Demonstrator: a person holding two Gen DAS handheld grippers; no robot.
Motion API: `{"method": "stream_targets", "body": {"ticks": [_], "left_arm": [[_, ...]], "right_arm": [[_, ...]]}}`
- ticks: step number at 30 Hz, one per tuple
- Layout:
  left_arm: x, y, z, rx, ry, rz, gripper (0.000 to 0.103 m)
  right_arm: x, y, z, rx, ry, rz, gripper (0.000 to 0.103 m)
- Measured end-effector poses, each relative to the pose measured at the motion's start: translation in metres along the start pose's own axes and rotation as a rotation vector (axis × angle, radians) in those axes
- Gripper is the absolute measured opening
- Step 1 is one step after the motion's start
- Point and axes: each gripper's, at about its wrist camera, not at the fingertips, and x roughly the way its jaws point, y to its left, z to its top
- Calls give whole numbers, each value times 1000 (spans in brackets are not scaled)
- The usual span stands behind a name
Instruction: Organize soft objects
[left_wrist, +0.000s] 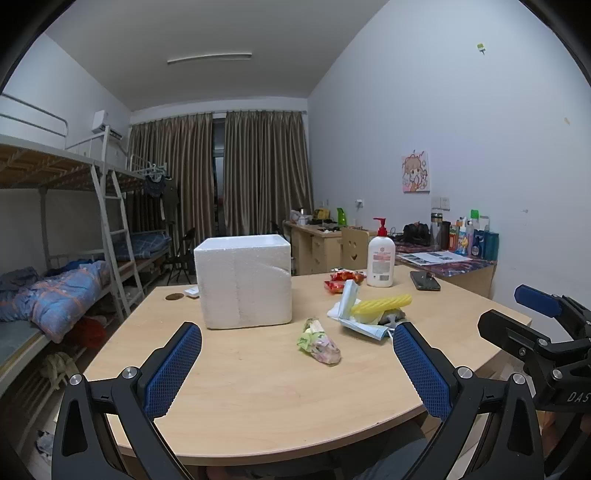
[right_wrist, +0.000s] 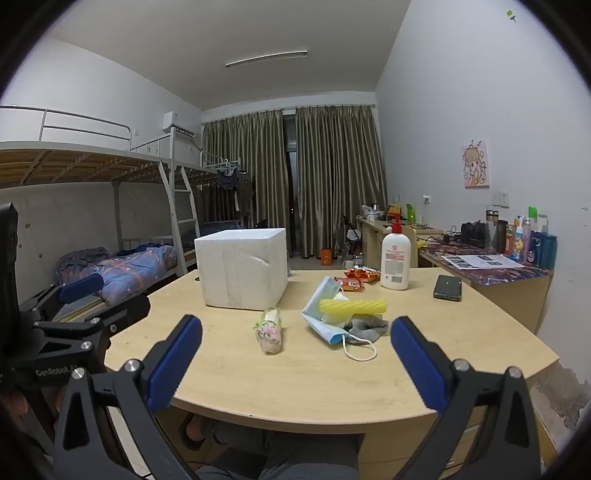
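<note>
Soft floral cloth roll (left_wrist: 319, 341) lay untouched on the wooden table (left_wrist: 258, 398); left gripper (left_wrist: 297, 363) and right gripper (right_wrist: 295, 362) jaws stood wide, empty.

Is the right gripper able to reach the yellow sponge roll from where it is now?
Probably yes. The right gripper is open and empty, and the yellow sponge roll lies on top of the pile ahead, with only bare table between.

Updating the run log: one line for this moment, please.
left gripper: open, empty | right gripper: open, empty | foam box: on table | soft pile: untouched
</note>
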Motion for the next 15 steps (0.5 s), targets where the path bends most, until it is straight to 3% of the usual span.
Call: {"method": "stream_targets", "body": {"ticks": [15], "left_arm": [[2, 0, -1, -4, 5, 3, 103]], "right_arm": [[1, 0, 1, -4, 3, 0, 103]]}}
